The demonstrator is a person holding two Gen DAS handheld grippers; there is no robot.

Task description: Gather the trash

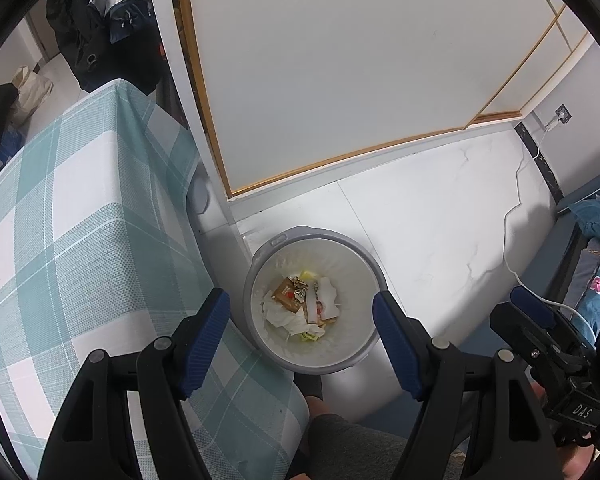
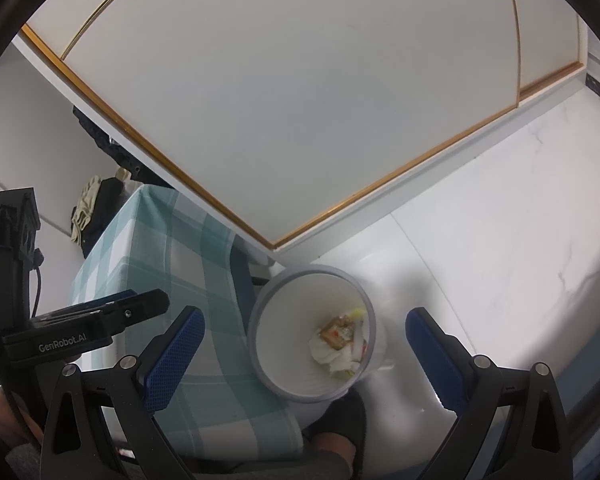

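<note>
Both claws hang over the bin, pointing steeply down, nothing in either.

Left claw (image 1: 300, 344): jaws spread wide, blue pads (image 1: 204, 344) clear of everything, empty. Through the gap you look straight into the trash bin (image 1: 374, 280), which puts this claw roughly over the bin mouth. My read: that is a drop position or a check of the contents, not a reach.

Right claw (image 2: 300, 356): also wide open, also empty, bin (image 2: 374, 336) framed between its fingers from a slightly shallower angle. It sits just beside the left claw; each shows at the edge of the other's view.

Trash (image 1: 300, 304): already at the bottom of the bin on the white liner. Crumpled tissue, a brown wrapper, white paper scraps, yellow bits. Nothing is on the rim or on the white floor (image 1: 440, 240) around it that I can see.

Bin stands on the floor, right against the corner of the table (image 1: 80, 220) with the teal checked cloth, below the white wardrobe door (image 1: 340, 80). Probably parked there so items swept off the table go straight in. A foot in a dark slipper (image 2: 340, 420) is next to the bin base.

Table top in view shows no loose items. Judgement: collecting looks mostly done, or the next piece is out of frame.
</note>
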